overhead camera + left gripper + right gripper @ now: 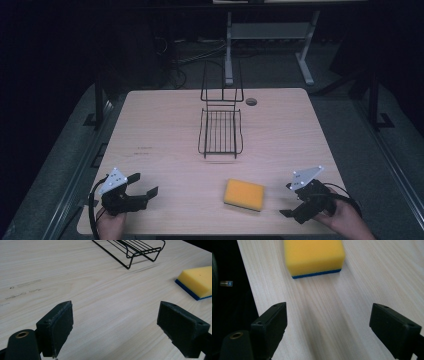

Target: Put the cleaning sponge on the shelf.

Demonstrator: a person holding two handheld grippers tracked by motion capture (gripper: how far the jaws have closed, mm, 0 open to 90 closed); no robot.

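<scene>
High view: your left gripper (146, 184) sits at the near-left corner of the table (160, 125), jaws spread, nothing between them. Your right gripper (288, 199) is at the near-right corner, jaws spread too, empty. Sponge (244, 194), yellow, lies flat between the two grippers, nearer your right one, clear of both. Wire rack (220, 131) stands well beyond both sets of fingers, mid-table, with a tall wire back at its far end.

Left gripper view: fingers (56, 326) wide apart over bare wood. Sponge (197, 281) is ahead and off to the side of the right-hand finger, not touching; blue layer shows along its bottom edge. Rack (132, 250) is farther ahead, past the gap.

Right gripper view: fingers (272, 323) wide apart, bare wood between them. Sponge (313, 256) lies straight ahead of the gap, leaning toward the left-hand finger, apart from both. Table edge runs just outside that finger.
</scene>
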